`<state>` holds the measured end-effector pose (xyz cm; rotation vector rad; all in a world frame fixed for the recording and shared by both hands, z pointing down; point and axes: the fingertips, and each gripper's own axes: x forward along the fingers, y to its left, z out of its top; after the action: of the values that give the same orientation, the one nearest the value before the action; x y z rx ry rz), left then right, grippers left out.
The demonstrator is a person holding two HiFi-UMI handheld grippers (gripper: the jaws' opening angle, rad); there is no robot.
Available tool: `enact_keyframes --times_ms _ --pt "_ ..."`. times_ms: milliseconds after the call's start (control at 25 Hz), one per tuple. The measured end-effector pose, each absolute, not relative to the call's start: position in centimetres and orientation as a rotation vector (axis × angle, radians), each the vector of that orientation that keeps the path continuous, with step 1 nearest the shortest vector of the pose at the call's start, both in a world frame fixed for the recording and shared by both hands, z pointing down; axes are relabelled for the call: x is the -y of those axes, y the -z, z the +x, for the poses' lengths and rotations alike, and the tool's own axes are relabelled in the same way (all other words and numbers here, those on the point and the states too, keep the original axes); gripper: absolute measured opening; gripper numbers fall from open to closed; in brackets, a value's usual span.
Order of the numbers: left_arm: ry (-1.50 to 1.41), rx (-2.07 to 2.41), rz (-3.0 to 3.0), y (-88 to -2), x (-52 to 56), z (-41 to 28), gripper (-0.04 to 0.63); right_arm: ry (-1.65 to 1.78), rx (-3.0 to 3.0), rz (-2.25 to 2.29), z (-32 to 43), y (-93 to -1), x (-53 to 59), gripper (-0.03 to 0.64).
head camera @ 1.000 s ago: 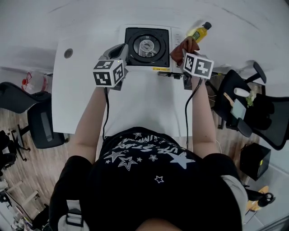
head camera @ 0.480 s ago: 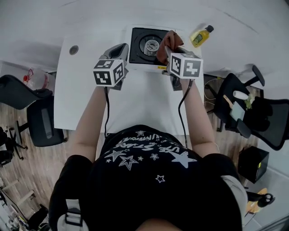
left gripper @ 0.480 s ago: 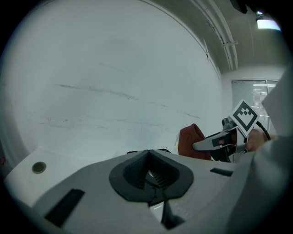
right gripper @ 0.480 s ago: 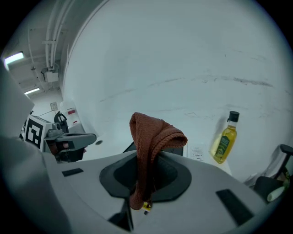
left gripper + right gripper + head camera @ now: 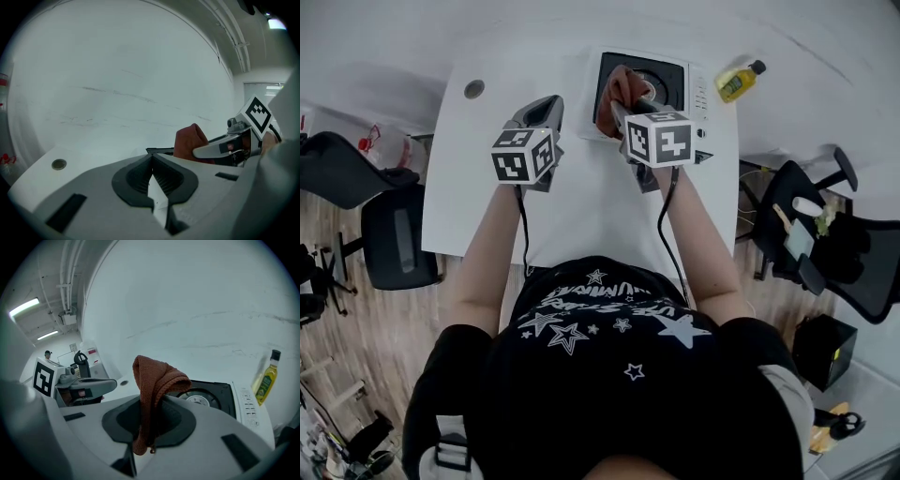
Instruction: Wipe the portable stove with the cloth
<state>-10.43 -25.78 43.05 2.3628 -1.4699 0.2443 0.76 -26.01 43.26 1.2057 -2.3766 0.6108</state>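
Where the head camera looks down, stove (image 5: 698, 89): white case, black top and round burner, at the far edge of a white table (image 5: 487, 187).
Head view, cloth (image 5: 617, 86): reddish-brown and bunched, over the left part of the stove's black top; I cannot tell whether it touches the top.
Head view, right gripper (image 5: 619, 105): reaches in from the stove's near edge, its tip above the black top with the cloth at that tip.
Head view, left gripper (image 5: 546, 103): just left of the stove, over bare table, apart from the stove.
Head view, bottle (image 5: 739, 82): yellow with a dark cap, just right of the stove.
Head view, hole (image 5: 474, 89): round, in the tabletop, well left of the stove.
Left gripper view, left gripper (image 5: 152, 161): jaws closed tip to tip, nothing between them.
Left gripper view, stove (image 5: 157, 150): only a thin dark edge shows beyond the jaw tips.
Left gripper view, cloth (image 5: 190, 140): rises above that edge, at the tip of the right gripper (image 5: 201, 151).
Right gripper view, right gripper (image 5: 150, 404): jaws clamped on the cloth (image 5: 152, 380), which folds over above the pads and hangs down between them.
Right gripper view, stove (image 5: 220, 394): beyond the jaws, burner showing just behind the cloth.
Right gripper view, bottle (image 5: 266, 380): right of the stove.
Right gripper view, left gripper (image 5: 86, 386): left of the stove.
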Motion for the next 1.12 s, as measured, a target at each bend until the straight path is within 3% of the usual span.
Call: enact_keyframes --times_ms 440,1120 --pt "-0.278 1.445 2.326 -45.1 25.8 -12.1 0.008 -0.675 2.373 1.118 -3.6 -46.5 26.5 0.058" --pt "-0.315 1.384 2.342 -46.1 25.8 -10.3 0.008 -0.711 2.286 1.157 -0.5 -49.9 26.6 0.058"
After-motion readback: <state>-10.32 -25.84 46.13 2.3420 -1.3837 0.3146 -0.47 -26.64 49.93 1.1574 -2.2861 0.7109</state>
